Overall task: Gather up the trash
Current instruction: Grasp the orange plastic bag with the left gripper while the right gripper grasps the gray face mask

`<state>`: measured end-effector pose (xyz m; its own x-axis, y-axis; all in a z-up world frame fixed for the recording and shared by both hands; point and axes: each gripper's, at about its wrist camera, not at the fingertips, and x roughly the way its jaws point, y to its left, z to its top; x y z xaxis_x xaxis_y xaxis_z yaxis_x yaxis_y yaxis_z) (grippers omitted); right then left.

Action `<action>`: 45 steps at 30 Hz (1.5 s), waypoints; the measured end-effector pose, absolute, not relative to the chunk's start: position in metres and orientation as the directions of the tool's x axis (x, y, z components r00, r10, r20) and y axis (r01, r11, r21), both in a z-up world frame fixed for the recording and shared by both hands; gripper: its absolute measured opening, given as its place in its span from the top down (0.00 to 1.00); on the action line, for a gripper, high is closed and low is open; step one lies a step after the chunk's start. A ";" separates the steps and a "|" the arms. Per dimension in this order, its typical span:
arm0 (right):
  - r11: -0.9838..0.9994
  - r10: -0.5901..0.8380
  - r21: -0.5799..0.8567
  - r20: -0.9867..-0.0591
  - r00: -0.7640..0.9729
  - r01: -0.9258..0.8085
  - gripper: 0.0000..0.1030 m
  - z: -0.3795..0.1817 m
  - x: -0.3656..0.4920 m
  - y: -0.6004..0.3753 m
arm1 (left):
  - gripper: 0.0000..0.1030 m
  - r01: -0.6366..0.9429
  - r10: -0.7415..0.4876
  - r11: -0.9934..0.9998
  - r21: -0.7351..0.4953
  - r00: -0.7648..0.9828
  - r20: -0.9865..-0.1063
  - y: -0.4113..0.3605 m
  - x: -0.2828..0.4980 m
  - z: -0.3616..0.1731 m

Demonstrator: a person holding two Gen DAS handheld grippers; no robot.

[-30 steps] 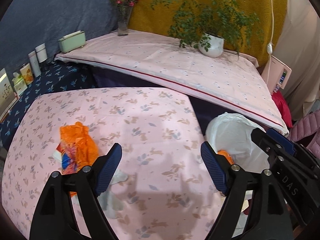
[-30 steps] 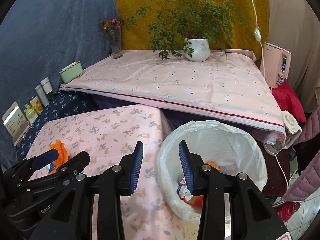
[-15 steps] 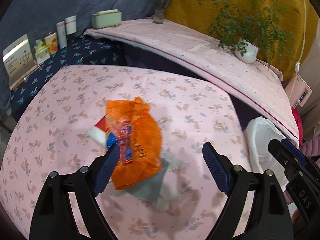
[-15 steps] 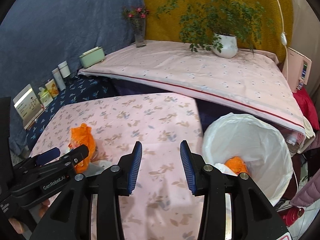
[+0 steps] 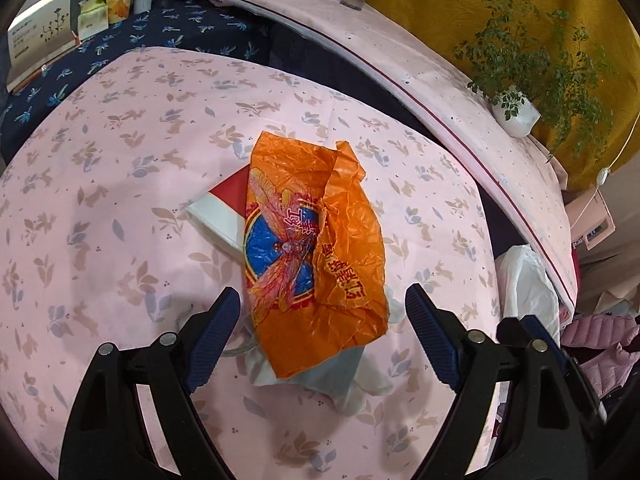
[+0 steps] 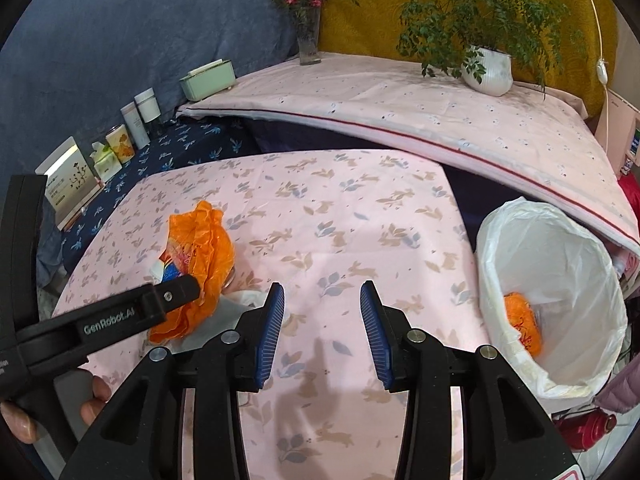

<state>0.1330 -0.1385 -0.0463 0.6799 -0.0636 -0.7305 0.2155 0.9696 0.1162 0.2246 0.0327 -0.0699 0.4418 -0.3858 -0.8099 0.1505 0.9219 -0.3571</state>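
Inside white-lined bin [image 6: 516,240], orange wrapper [image 6: 522,322], left jaws wide open, right half-open, both empty

Orange bag [image 5: 320,248]: thin crinkled plastic film, glossy, printed. Bench [image 5: 120,208]: matt pink woven cloth with a leaf print. Bin liner [image 6: 548,296]: translucent white plastic film, slightly shiny. Left tool [image 5: 322,334] and right tool [image 6: 322,314]: matt black moulded plastic arms with bright metal rivets; fingers [image 5: 430,336] faced with ribbed blue rubbery pads. Plant pot [image 6: 490,70]: smooth white glazed ceramic.
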 end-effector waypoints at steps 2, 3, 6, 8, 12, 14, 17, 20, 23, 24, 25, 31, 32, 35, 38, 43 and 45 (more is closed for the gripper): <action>0.970 -0.061 0.115 -0.736 0.674 0.214 0.62 -0.050 0.135 -0.135 | 0.26 0.149 -0.396 0.917 -0.369 0.433 -0.810 0.032 0.229 -0.072; 0.970 -0.059 0.116 -0.739 0.672 0.213 0.62 -0.051 0.136 -0.134 | 0.34 0.150 -0.400 0.916 -0.373 0.428 -0.810 0.032 0.231 -0.073; 0.971 -0.053 0.117 -0.745 0.665 0.209 0.62 -0.055 0.139 -0.129 | 0.50 0.172 -0.418 0.908 -0.382 0.412 -0.810 0.034 0.233 -0.075; 0.971 -0.049 0.119 -0.748 0.661 0.206 0.62 -0.058 0.140 -0.126 | 0.62 0.182 -0.418 0.908 -0.376 0.413 -0.809 0.035 0.234 -0.076; 0.972 -0.035 0.125 -0.758 0.651 0.198 0.62 -0.064 0.143 -0.119 | 0.86 0.201 -0.435 0.900 -0.386 0.406 -0.803 0.038 0.235 -0.074; 0.973 -0.027 0.129 -0.763 0.646 0.192 0.62 -0.067 0.144 -0.115 | 0.89 0.213 -0.439 0.898 -0.384 0.419 -0.794 0.041 0.234 -0.069; 0.975 -0.016 0.131 -0.767 0.641 0.181 0.62 -0.070 0.145 -0.109 | 0.90 0.225 -0.442 0.897 -0.380 0.446 -0.778 0.047 0.232 -0.059; 0.977 -0.003 0.135 -0.770 0.638 0.167 0.62 -0.072 0.147 -0.102 | 0.90 0.229 -0.439 0.898 -0.375 0.478 -0.761 0.053 0.232 -0.045; 0.978 0.014 0.142 -0.774 0.633 0.152 0.62 -0.075 0.151 -0.094 | 0.90 0.232 -0.424 0.906 -0.355 0.512 -0.747 0.059 0.233 -0.032; 0.978 0.018 0.144 -0.775 0.631 0.148 0.62 -0.077 0.153 -0.092 | 0.90 0.232 -0.417 0.909 -0.347 0.523 -0.743 0.061 0.233 -0.028; 0.978 0.024 0.147 -0.777 0.629 0.145 0.62 -0.078 0.154 -0.090 | 0.90 0.232 -0.411 0.912 -0.339 0.531 -0.741 0.063 0.233 -0.025; 0.974 0.064 0.181 -0.790 0.609 0.133 0.62 -0.088 0.168 -0.076 | 0.90 0.222 -0.365 0.931 -0.290 0.566 -0.739 0.073 0.233 -0.020; 0.974 0.068 0.183 -0.792 0.606 0.130 0.62 -0.090 0.170 -0.074 | 0.90 0.221 -0.363 0.932 -0.288 0.566 -0.740 0.075 0.233 -0.021; 0.977 0.074 0.178 -0.802 0.593 0.119 0.62 -0.096 0.177 -0.068 | 0.90 0.219 -0.357 0.934 -0.282 0.564 -0.745 0.077 0.233 -0.025; 0.979 0.072 0.169 -0.812 0.579 0.114 0.64 -0.103 0.183 -0.064 | 0.90 0.218 -0.359 0.933 -0.285 0.558 -0.748 0.079 0.234 -0.028; 0.979 0.091 0.178 -0.815 0.572 0.099 0.84 -0.109 0.185 -0.062 | 0.90 0.219 -0.355 0.935 -0.280 0.558 -0.750 0.080 0.232 -0.030; 0.979 0.089 0.177 -0.814 0.574 0.098 0.93 -0.107 0.184 -0.061 | 0.90 0.218 -0.354 0.935 -0.279 0.559 -0.750 0.080 0.232 -0.029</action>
